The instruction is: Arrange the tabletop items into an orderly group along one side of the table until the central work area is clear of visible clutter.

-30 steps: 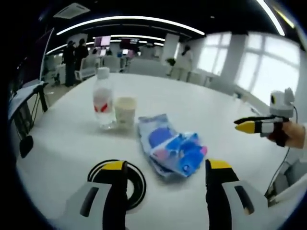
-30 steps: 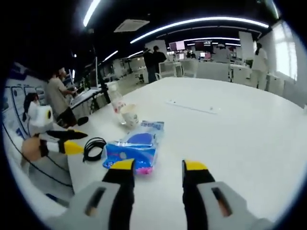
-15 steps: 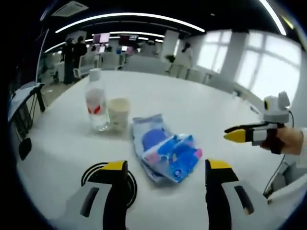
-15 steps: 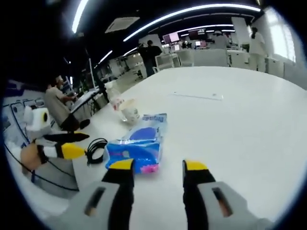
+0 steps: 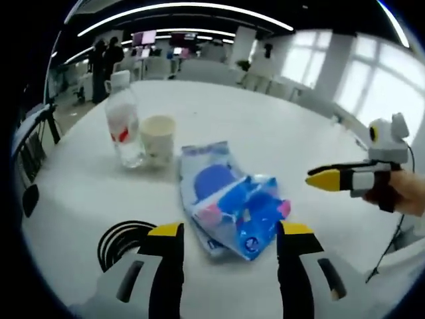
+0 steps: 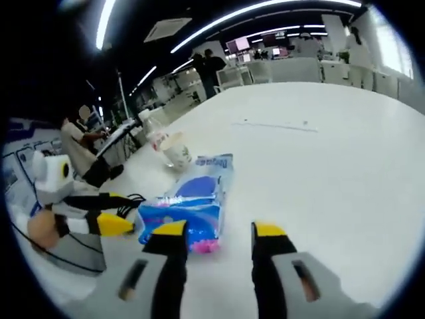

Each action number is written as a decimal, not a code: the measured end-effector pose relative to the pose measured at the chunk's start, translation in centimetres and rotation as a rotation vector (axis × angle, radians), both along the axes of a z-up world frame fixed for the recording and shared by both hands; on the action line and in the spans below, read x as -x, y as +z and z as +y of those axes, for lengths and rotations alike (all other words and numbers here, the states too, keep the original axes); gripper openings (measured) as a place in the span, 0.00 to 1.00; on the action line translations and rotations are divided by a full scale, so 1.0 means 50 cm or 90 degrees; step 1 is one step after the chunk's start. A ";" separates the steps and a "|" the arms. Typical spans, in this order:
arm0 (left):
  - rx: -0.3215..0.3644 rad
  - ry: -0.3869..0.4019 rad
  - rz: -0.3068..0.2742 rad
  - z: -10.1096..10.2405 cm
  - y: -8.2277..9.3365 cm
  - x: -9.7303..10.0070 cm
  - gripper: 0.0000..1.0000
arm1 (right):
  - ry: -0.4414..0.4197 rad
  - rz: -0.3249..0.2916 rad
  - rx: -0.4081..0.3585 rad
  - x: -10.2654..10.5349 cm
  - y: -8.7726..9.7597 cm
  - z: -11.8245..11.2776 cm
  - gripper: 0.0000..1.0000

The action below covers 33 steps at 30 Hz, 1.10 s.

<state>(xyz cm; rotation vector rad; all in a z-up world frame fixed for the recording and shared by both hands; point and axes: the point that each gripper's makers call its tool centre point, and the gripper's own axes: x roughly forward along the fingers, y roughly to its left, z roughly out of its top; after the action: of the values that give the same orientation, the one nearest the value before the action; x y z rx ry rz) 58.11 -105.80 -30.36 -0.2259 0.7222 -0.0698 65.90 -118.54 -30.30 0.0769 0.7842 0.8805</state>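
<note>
Blue snack packets (image 5: 232,203) framed between wide, empty left gripper (image 5: 229,242) jaws for pickup | right gripper (image 6: 216,232) jaws wide, empty | bottle (image 5: 123,129), cup (image 5: 158,136) grouped near worktop (image 5: 265,133) edge

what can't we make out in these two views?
- Black cable coil: partly hidden behind the left gripper's own jaw in the left gripper view, and behind that gripper in the right gripper view.
- Blue packets: print too blurred to read in either view.
- Water bottle label: unreadable; its fill level is unclear.
- Paper cup: contents not visible.
- Right gripper: jaw gap unclear from the side.
</note>
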 end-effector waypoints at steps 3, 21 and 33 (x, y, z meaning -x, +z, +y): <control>0.025 -0.001 0.022 -0.013 -0.027 -0.004 0.48 | 0.019 0.023 0.010 0.014 -0.021 0.017 0.33; 0.043 -0.015 0.084 -0.031 -0.093 -0.019 0.18 | 0.036 0.059 0.062 0.006 -0.104 0.058 0.10; 0.044 -0.031 0.055 -0.053 -0.065 -0.047 0.07 | 0.029 0.020 0.046 0.006 -0.064 0.024 0.00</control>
<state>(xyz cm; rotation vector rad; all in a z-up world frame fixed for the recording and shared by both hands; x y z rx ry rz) 60.44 -108.45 -33.64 -0.2787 0.8118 -0.1313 65.62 -117.37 -33.52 0.0088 0.8496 0.8940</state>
